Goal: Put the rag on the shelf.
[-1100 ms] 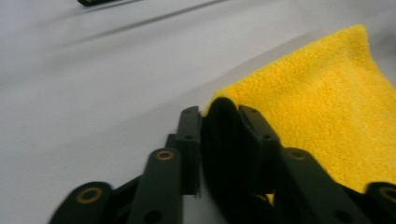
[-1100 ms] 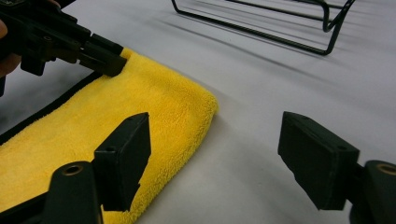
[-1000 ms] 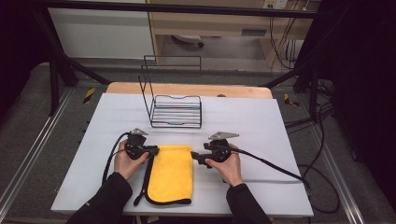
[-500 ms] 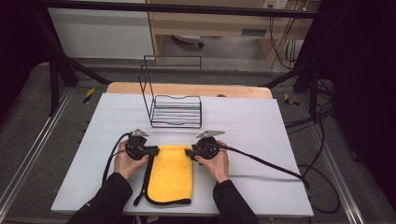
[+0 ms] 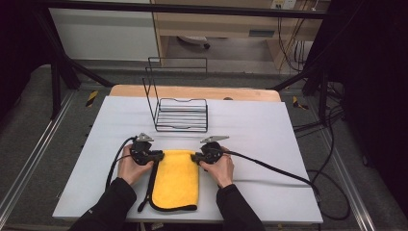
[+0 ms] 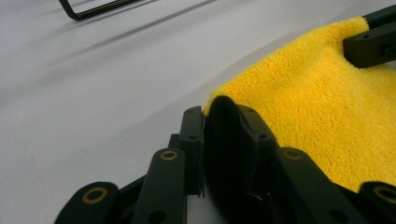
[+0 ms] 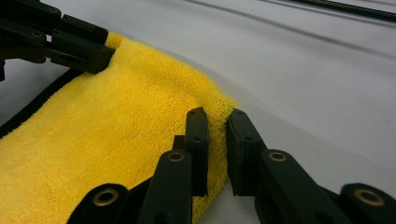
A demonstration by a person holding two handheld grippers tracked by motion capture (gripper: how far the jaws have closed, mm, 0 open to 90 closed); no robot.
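Note:
A folded yellow cloth [image 5: 175,180] with a black edge lies on the white table [image 5: 269,139] near its front. My left gripper [image 5: 161,155] is at the cloth's far left corner. In the left gripper view its jaws [image 6: 219,114] are shut on that corner of the cloth [image 6: 317,107]. My right gripper [image 5: 194,157] is at the far right corner. Its jaws [image 7: 217,121] have just been closing and now pinch the edge of the cloth [image 7: 116,116]. Each hand rests on the table behind its gripper.
A black wire rack [image 5: 180,114] stands on the table beyond the cloth, with a tall wire back on its left. The right gripper's cable [image 5: 269,168] trails off to the right across the table. A wooden board [image 5: 192,91] borders the far edge.
The right gripper moved left to the cloth's far right corner and its jaws closed on it. The left gripper stayed on its corner.

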